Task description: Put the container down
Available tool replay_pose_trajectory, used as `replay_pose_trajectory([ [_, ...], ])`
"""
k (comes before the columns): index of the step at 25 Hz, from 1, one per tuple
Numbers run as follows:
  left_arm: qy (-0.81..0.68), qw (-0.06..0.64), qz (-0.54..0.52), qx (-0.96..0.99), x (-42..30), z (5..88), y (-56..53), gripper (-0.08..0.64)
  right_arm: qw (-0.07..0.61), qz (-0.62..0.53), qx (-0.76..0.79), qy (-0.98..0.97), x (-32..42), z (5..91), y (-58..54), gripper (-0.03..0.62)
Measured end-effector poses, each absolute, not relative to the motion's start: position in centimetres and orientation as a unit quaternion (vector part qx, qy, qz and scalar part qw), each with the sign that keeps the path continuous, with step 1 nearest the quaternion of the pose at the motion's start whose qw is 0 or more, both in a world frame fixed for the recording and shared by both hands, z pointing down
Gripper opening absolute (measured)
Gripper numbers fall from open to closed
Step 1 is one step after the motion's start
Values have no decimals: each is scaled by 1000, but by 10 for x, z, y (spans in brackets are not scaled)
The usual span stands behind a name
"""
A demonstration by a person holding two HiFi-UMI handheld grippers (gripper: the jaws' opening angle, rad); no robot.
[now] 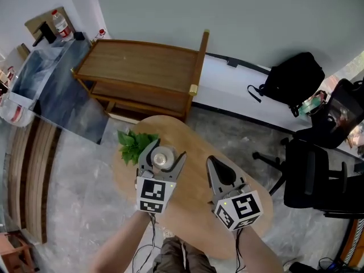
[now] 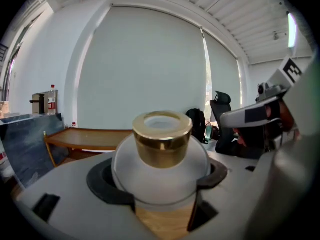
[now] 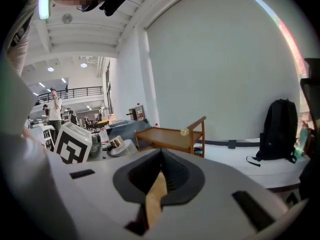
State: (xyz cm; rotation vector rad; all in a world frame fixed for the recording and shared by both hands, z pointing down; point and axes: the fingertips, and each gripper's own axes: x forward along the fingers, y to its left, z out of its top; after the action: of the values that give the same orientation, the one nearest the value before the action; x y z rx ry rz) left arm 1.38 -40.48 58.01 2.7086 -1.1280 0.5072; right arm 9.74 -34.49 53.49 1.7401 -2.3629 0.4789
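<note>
Left gripper point(image 1: 165, 156) clamps a frosted gold-necked jar point(image 2: 162, 154), seemingly just above the wooden table point(image 1: 190, 138). Right gripper point(image 1: 212, 164) closed, empty. Releasing early could topple it.

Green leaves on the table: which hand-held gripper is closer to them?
Left. The left hand-held gripper, shut on the gold-necked white container, is just beside the green leaves; the right hand-held gripper, shut and empty, is farther off, beyond the container.
</note>
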Motion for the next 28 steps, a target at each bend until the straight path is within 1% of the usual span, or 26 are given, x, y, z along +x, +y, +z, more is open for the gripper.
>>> replay_pose_trajectory([
  [5,-377,94,201,899,23,667,-412,336,99,172,579,-790,100,601,-356,-5],
  [14,-394,150,242,874,21,796,-423,336,141,208,553,-794,91,710,-346,-3],
  [17,-399,156,255,867,20,825,-427,336,154,218,543,-796,90,741,-343,-4],
  [21,-388,145,276,867,25,856,-424,336,162,231,535,-796,89,774,-341,-4],
  [28,-378,133,308,863,30,900,-412,336,162,253,535,-789,90,811,-337,-3],
])
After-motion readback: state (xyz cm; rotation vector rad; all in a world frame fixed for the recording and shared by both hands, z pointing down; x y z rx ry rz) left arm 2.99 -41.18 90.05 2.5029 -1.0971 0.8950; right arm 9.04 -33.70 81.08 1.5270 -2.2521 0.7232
